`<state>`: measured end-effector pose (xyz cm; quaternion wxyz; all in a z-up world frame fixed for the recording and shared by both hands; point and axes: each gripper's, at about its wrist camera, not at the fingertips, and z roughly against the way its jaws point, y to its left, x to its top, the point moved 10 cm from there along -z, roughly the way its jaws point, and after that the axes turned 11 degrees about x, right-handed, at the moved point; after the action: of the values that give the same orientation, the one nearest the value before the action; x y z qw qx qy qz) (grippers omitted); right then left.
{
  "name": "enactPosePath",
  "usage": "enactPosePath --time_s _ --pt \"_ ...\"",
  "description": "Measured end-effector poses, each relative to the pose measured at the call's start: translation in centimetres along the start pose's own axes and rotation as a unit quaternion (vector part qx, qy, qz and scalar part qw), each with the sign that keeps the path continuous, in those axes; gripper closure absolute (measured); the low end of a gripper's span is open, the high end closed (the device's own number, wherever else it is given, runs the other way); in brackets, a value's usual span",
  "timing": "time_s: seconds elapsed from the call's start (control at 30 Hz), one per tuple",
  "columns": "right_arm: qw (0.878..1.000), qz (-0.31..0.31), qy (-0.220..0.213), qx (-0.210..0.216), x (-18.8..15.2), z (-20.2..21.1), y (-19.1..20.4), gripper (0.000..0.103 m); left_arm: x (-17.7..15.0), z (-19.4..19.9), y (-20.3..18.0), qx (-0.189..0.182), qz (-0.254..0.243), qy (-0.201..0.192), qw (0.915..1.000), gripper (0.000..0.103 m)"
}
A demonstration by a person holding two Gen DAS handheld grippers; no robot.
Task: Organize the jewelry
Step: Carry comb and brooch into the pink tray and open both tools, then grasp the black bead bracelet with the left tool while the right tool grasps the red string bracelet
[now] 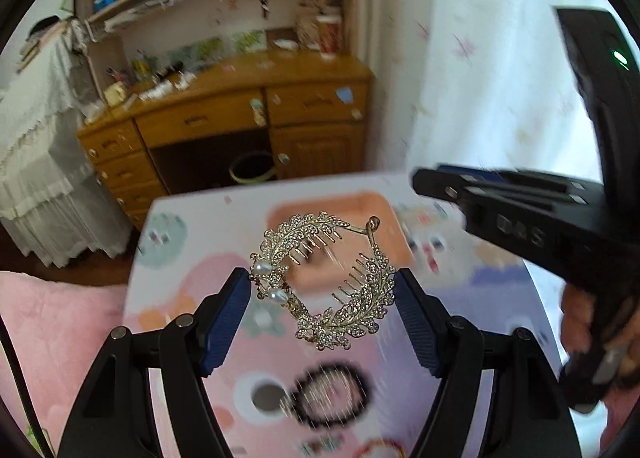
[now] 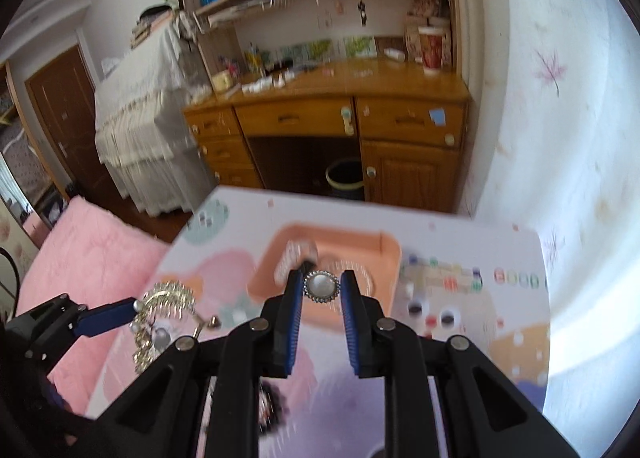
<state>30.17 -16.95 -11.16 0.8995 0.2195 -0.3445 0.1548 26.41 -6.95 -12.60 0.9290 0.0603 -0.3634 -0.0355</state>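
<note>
Both grippers raised over the patterned table, each clamped on a jewelry piece.

Left gripper (image 1: 322, 290): jaws set wide, blue pads pressing both sides of a gold rhinestone hair comb (image 1: 324, 282) with two pearls, held clear of the table (image 2: 460, 338). Right gripper (image 2: 321, 290): jaws narrow, closed on a round pearl-faced brooch (image 2: 321, 287). Beyond it, the orange tray (image 2: 384, 250) sits on the table; contents blurred, one sparkly piece (image 2: 298, 254) at its left side.
</note>
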Motion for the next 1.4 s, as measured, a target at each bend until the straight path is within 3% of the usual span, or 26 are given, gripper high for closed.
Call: enactPosePath --time_s 0.27,0.63,0.7,0.73,0.77,0.97,1.2,1.4 --pt "1.000 -0.025 0.012 0.004 2.1 -2.7 -1.7 0.084 3.5 -5.4 2.3 0.014 0.063 -0.004 0.9979 0.031" --pt "0.996 -0.070 0.039 0.034 0.0 -6.7 -4.3 0.083 4.0 -10.5 1.8 -0.007 0.093 0.000 0.9956 0.031" --pt "0.995 -0.075 0.049 0.044 -0.2 -7.1 -4.4 0.069 4.1 -10.8 1.9 0.005 0.089 0.005 0.9960 0.029" --pt "0.995 -0.078 0.054 0.040 -0.5 -7.2 -4.7 0.053 4.1 -10.6 2.0 0.009 0.089 0.006 0.9960 0.026" --pt "0.995 -0.085 0.053 0.029 -0.6 -7.1 -5.3 0.047 4.1 -10.6 2.1 0.007 0.091 0.006 0.9958 0.020" --pt "0.989 -0.132 0.047 0.045 -1.2 -6.3 -6.1 0.045 3.6 -10.5 2.3 -0.003 0.098 0.019 0.9950 0.016" --pt "0.984 -0.160 0.068 0.045 -4.5 -6.0 -6.0 0.031 -0.8 -10.2 2.4 -0.006 0.096 0.053 0.9940 0.013" --pt "0.967 -0.211 0.136 0.036 -12.6 -6.1 -5.7 0.030 -8.9 -9.5 2.8 -0.016 0.104 0.127 0.9864 0.013"
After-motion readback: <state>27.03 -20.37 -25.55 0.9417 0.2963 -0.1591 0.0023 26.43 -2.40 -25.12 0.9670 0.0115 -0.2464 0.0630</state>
